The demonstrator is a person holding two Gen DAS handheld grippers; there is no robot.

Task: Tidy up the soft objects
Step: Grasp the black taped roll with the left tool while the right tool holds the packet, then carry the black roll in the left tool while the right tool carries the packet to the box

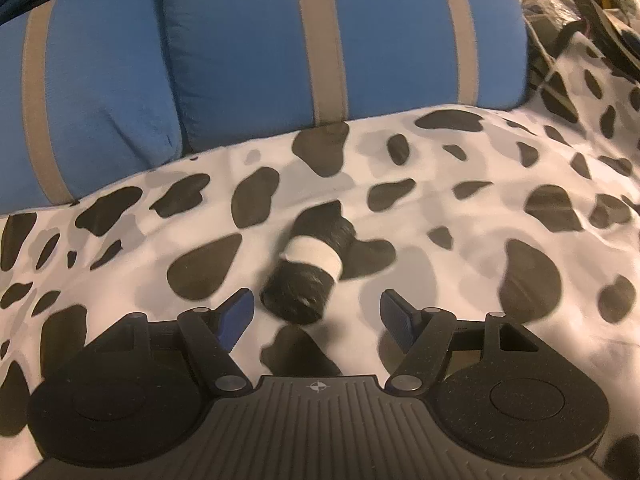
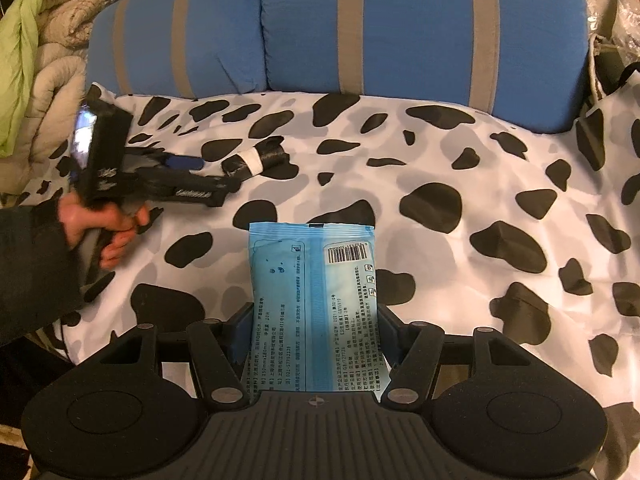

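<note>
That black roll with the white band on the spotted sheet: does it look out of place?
Slightly: the black roll lies askew and alone on the cow-print sheet, away from the blue cushions.

A cow-print sheet (image 2: 460,168), white with black blotches, spreads across the bed and catches warm, soft light. Behind it stand two blue cushions (image 2: 420,32) with grey-tan stripes, side by side. On the left edge a pale quilt (image 2: 56,92) piles up under a green cloth (image 2: 24,40). Dark clutter (image 1: 600,12) crowds the far right corner.
</note>
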